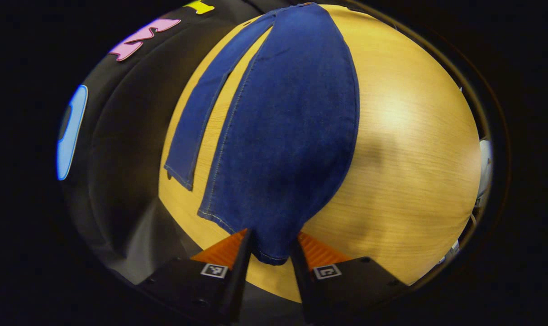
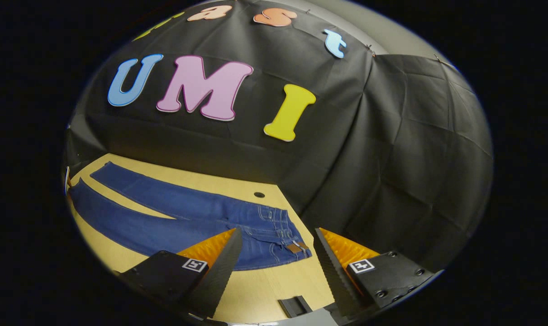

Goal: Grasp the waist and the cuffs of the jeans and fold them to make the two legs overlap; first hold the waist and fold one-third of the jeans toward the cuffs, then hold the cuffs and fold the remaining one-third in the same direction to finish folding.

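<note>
Dark blue jeans [image 1: 283, 136] lie lengthwise on a wooden table [image 1: 414, 158], the legs slightly apart. In the left gripper view the far leg [image 1: 201, 117] lies flat at the left, while the near leg bulges up toward the camera. Its cuff [image 1: 274, 251] is pinched between the fingers of my left gripper [image 1: 272, 253], which is shut on it. The right gripper view shows the jeans [image 2: 165, 217] spread flat, waist [image 2: 285, 235] nearest, with a brown patch on the waistband. My right gripper [image 2: 278, 258] hovers open just above and in front of the waist, touching nothing.
The booth's black cloth wall [image 2: 369, 158] rises directly behind the table's [image 2: 274, 290] far edge. A small round hole [image 2: 259, 195] sits in the tabletop near the waist. A dark bracket [image 2: 294, 305] lies at the table's near edge. Bare wood [image 1: 414, 158] stretches right of the legs.
</note>
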A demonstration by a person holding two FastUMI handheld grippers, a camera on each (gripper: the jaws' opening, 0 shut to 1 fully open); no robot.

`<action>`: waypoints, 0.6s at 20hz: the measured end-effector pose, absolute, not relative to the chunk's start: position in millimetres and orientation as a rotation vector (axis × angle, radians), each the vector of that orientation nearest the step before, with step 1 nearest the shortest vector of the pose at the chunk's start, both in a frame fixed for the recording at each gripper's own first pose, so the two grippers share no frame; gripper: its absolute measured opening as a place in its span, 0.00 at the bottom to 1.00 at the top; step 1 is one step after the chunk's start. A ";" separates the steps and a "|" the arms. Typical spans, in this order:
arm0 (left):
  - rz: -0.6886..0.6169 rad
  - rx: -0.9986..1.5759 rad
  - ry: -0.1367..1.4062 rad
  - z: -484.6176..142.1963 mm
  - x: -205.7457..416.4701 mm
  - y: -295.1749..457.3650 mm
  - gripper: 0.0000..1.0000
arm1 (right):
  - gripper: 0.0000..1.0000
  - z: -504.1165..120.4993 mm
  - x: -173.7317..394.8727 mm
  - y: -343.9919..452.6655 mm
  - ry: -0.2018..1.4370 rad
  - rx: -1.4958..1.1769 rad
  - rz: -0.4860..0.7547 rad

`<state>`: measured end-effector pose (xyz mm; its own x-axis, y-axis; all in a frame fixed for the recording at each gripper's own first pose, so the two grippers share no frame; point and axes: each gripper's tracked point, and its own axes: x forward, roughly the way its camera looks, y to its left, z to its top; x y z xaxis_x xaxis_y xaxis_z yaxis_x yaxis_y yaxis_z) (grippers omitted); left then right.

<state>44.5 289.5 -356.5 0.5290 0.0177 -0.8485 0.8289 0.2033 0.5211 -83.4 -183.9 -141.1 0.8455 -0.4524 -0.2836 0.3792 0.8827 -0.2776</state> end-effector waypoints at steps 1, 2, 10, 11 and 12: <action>-0.673 1.254 0.866 -357.3 44.4 289.2 0.36 | 0.97 -145.5 -82.6 -189.7 0.360 -0.224 -0.446; -0.665 1.259 0.868 -360.1 44.7 290.3 0.31 | 0.97 -148.3 -81.5 -194.9 0.365 -0.241 -0.449; -0.654 1.227 0.872 -359.2 48.7 286.4 0.06 | 0.97 -184.8 -72.5 -264.4 0.452 -0.349 -0.436; -0.652 1.221 0.874 -359.0 48.7 286.5 0.06 | 0.97 -188.2 -71.5 -277.8 0.464 -0.374 -0.436; -0.640 1.214 0.875 -359.4 49.0 287.3 0.06 | 0.97 -198.7 -73.0 -296.1 0.498 -0.384 -0.444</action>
<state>49.0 287.3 -359.4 0.5309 0.0312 -0.8469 0.8165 0.2486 0.5211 -73.0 -296.1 -198.7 0.7885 -0.4921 -0.3689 0.3105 0.8363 -0.4519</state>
